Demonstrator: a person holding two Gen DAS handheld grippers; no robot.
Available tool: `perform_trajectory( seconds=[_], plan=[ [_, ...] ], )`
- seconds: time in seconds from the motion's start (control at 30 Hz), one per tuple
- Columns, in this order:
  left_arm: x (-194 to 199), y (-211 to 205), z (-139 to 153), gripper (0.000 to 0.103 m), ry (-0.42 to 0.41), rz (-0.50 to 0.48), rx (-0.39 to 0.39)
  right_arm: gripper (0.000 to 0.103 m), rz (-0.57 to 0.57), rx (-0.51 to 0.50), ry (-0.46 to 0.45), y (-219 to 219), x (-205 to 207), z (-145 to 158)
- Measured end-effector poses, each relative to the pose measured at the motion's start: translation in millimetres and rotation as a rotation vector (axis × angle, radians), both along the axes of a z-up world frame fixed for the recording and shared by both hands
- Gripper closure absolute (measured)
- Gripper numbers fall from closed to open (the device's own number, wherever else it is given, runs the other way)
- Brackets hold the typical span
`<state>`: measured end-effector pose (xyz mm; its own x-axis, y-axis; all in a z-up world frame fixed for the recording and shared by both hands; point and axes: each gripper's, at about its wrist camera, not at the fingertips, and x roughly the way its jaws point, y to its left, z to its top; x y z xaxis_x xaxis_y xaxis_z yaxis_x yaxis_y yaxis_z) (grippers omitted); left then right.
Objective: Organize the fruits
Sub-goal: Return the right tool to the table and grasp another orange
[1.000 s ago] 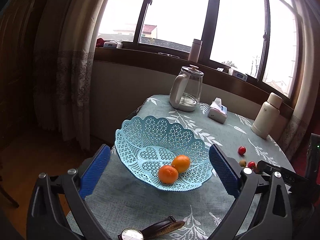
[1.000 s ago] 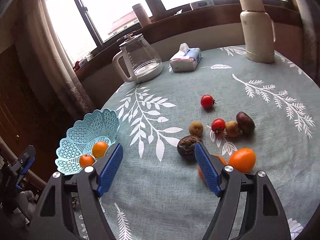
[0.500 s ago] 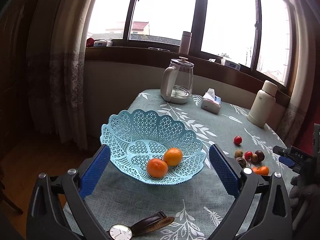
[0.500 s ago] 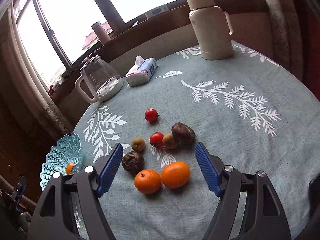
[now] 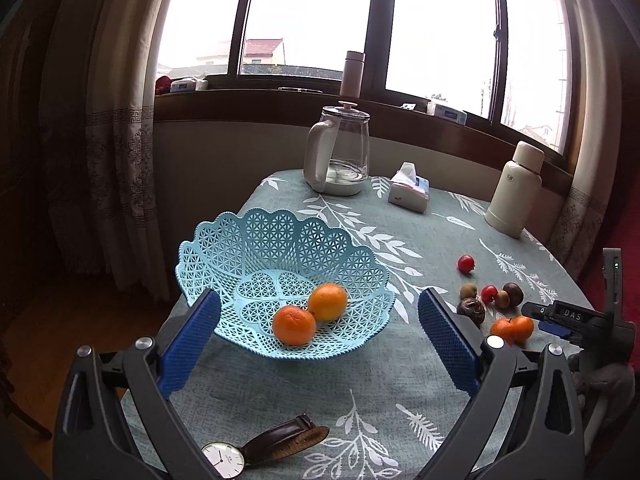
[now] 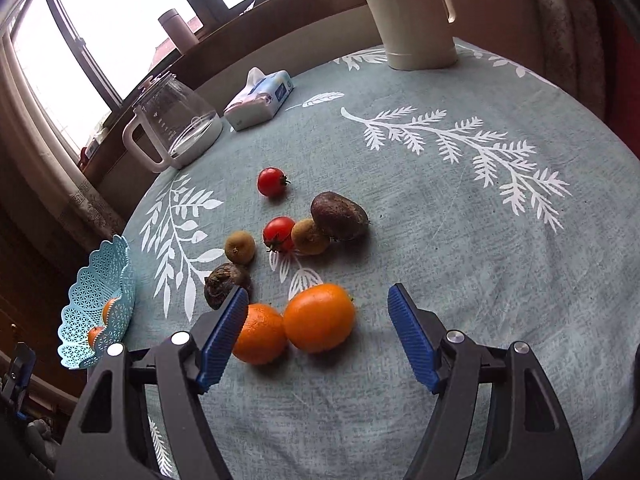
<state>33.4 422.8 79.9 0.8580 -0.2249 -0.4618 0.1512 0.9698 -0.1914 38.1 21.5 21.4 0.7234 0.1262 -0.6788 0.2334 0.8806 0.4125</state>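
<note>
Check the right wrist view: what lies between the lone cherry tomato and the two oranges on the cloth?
In the right wrist view, between the lone cherry tomato and the two oranges lie a second tomato and a small brown fruit, touching.

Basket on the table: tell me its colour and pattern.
The basket is light blue openwork lattice with a scalloped rim, clearest in the left wrist view.

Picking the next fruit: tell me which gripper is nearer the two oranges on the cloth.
Right. The right gripper is open with the oranges on the cloth between its fingers. The left gripper hangs open by the blue basket, well aside from them.
</note>
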Motion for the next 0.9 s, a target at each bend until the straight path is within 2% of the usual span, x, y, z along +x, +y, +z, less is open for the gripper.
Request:
perform_trajectory(
  seconds=[0.2,0.53,0.77,0.9],
  plan=[
    [0,-2,-1,0.003,0.006,-0.007,0.005,0.045,0.027,-0.017,0.027,6,5,-8],
    [0,-9,-3,0.003,0.009,-0.028,0.019,0.051,0.051,-0.024,0.014,10,5,-5],
    [0,-14,-4,0.003,0.015,-0.036,0.026,0.062,0.060,-0.018,0.022,6,3,-7],
    [1,-22,-5,0.003,0.021,-0.050,0.040,0.063,0.070,-0.009,0.019,3,0,-6]
  ],
)
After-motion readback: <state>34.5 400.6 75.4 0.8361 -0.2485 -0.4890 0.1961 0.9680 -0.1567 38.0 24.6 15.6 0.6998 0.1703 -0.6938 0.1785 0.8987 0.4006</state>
